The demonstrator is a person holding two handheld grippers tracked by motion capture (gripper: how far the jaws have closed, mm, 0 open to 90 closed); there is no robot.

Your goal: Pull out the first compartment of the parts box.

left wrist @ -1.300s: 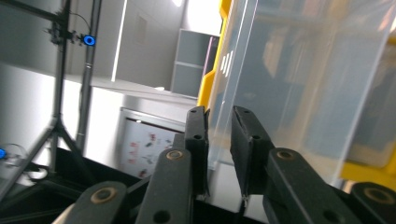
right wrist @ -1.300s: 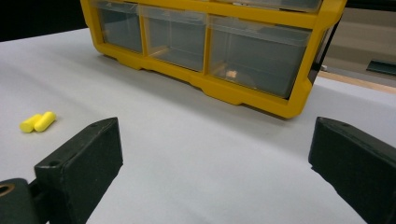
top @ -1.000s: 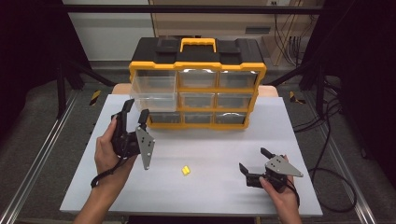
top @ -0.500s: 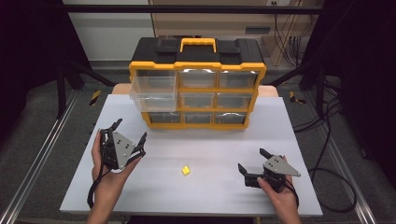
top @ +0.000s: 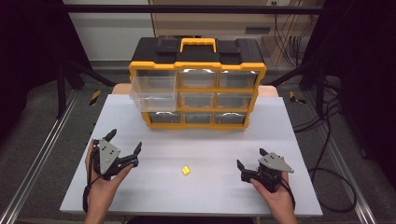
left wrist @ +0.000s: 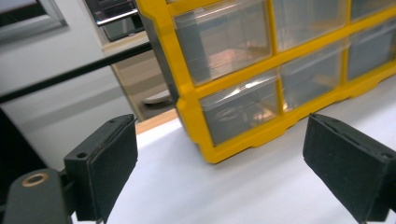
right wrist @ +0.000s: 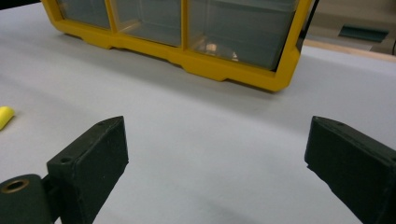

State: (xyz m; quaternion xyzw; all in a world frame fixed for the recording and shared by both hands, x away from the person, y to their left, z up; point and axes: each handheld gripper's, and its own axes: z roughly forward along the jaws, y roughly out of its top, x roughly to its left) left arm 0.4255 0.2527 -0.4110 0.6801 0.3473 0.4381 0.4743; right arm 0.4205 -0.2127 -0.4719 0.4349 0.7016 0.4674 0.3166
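A yellow-framed organiser with a black lid and clear drawers stands at the back of the white table. Its top-left drawer is pulled out. A small yellow piece lies on the table between my hands. My left gripper rests low at the near left; its jaws have just been opening and stand open with nothing between them. In the left gripper view the left gripper faces the organiser's lower-left corner. My right gripper is open at the near right, and the right gripper view shows the right gripper with the yellow piece at the left edge.
The white table top has bare room in front of the organiser. Metal frame rails run along both sides, and cables lie on the floor at the right.
My left hand has come down and back from the pulled-out drawer toward the near left of the table, and its jaws have widened. The right hand has stayed put.
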